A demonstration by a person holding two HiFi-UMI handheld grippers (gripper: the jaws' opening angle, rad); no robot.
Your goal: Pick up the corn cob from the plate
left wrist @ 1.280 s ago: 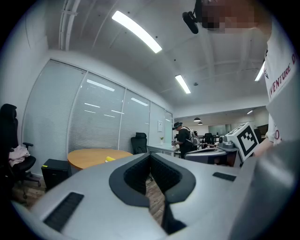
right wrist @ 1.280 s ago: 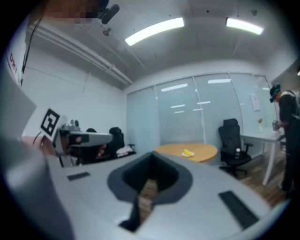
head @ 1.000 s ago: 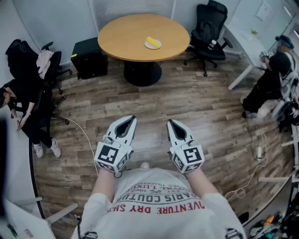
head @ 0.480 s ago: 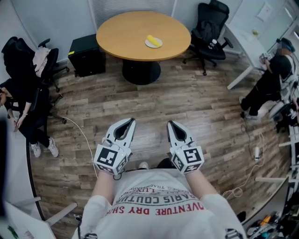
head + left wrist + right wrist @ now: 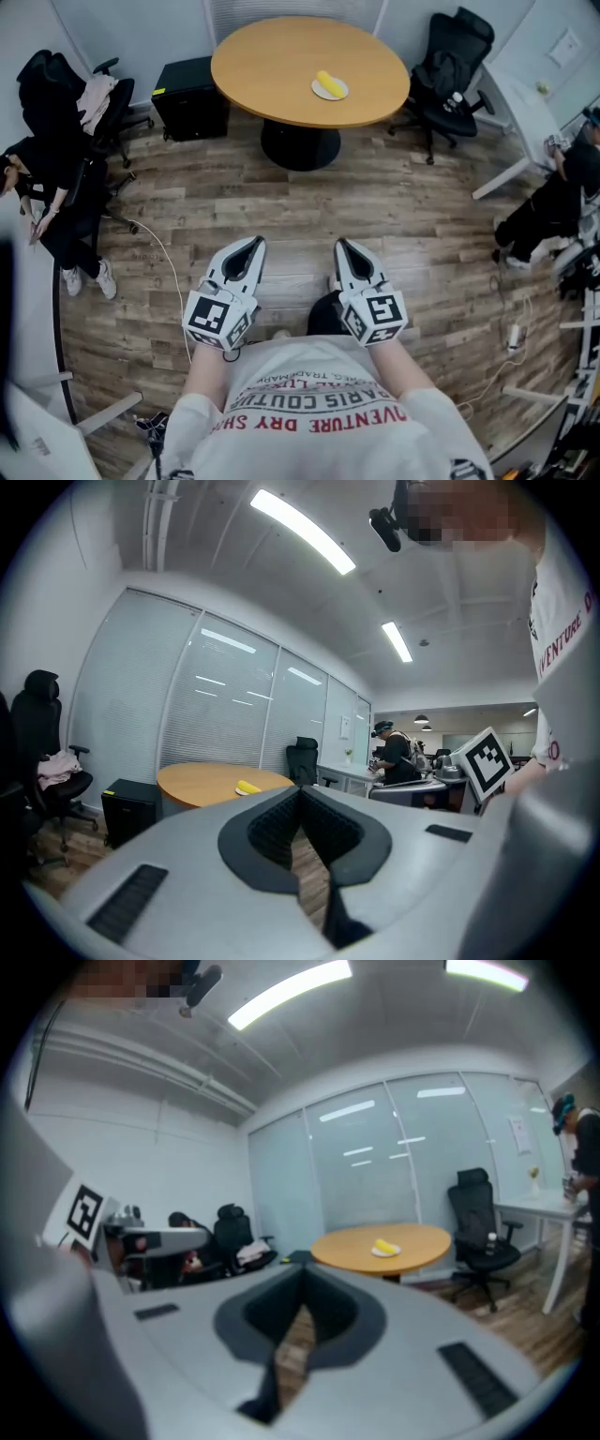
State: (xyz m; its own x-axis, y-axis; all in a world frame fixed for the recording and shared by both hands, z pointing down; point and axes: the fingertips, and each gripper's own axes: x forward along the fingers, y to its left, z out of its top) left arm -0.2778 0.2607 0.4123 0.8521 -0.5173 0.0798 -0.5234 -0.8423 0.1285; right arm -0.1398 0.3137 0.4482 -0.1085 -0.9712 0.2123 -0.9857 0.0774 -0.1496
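Wood-plank flooring (image 5: 394,216) covers an office room, and a round table with a light wooden top (image 5: 272,56) stands on a dark pedestal near the far wall of frosted glass panels. The only legible writing is on the person's white T-shirt (image 5: 309,412). It is upside down in the head view, with red capitals showing "VENTURE DRY SH" and a darker line above with "COUTU"; the rest is cut off or too small to read. Each tool carries a cube with a black-and-white square marker.

On the table, right of its centre, sits a small white plate (image 5: 337,93) with the yellow corn cob (image 5: 327,82) lying on it. The cob is short, stubby and bright yellow, and it is set at a slant across the plate. Its kernels are too small to make out.

The left tool (image 5: 250,243) and the right tool (image 5: 342,247) are held side by side in front of the person's chest, well away from the table. Both point toward it, and each is clenched with its tips meeting and nothing between them. A black boxy cabinet (image 5: 187,94) stands just left of the table, and a black office chair (image 5: 450,75) stands to its right.
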